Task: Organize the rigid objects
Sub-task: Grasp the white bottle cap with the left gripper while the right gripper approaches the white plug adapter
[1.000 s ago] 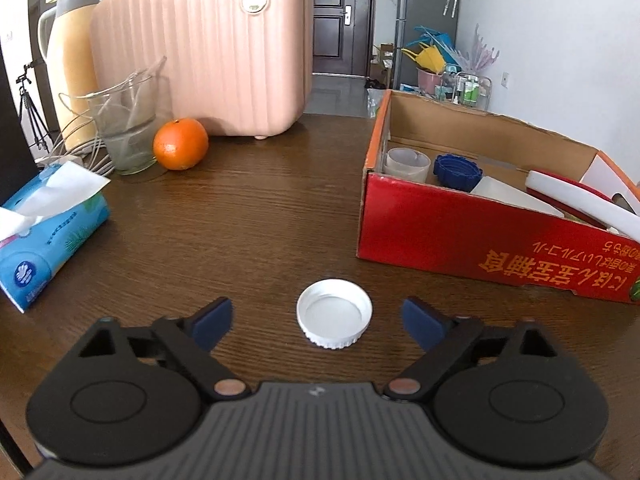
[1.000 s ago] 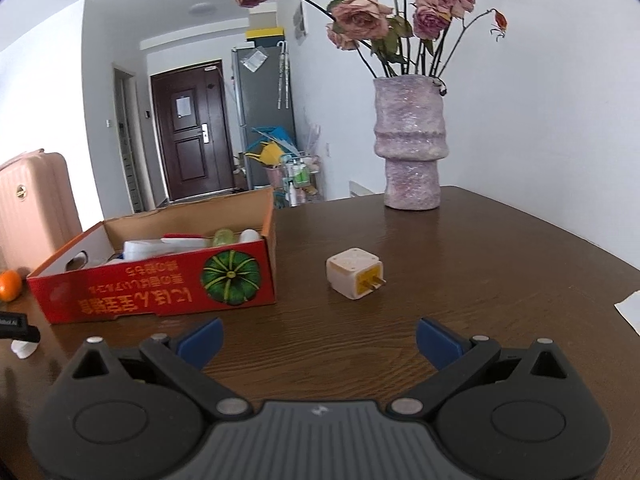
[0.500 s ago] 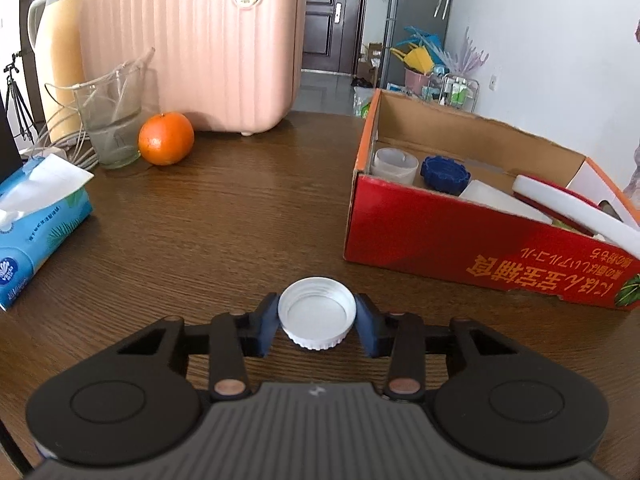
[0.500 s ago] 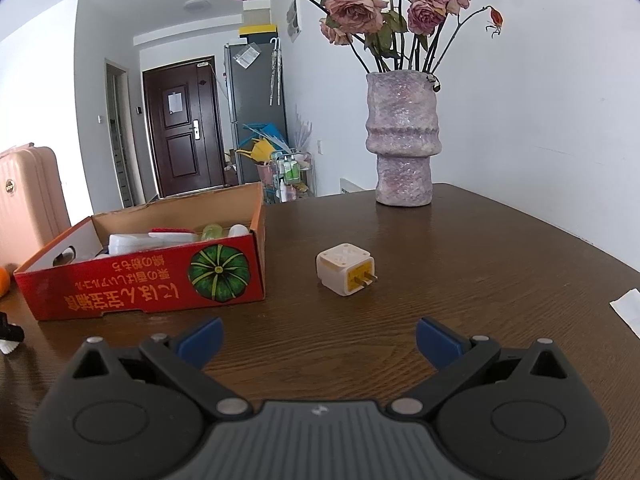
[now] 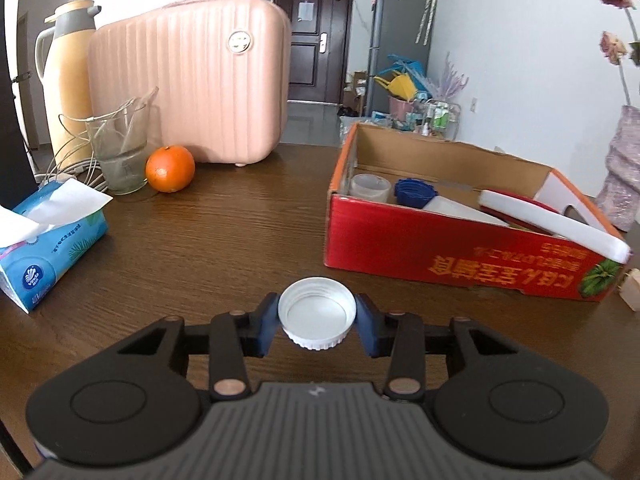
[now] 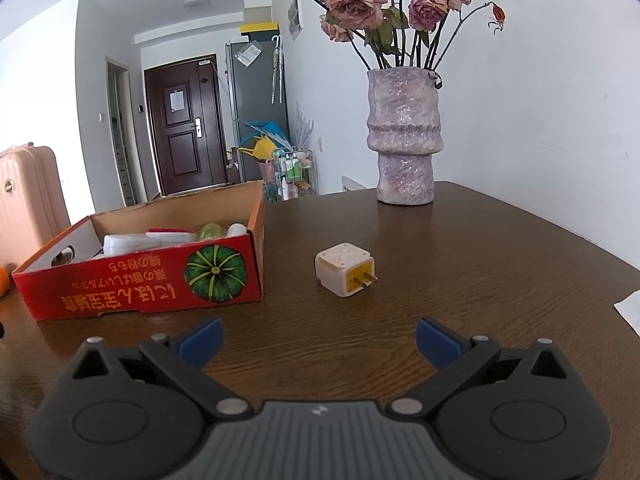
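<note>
White cap [image 5: 317, 313] between left gripper's [image 5: 317, 322] closed jaws.

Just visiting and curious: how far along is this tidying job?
Partly done: the red box already holds a blue cap and other items. In hand: the left gripper clamps a white lid. Left: the plug adapter on the table, ahead of the open right gripper.
</note>
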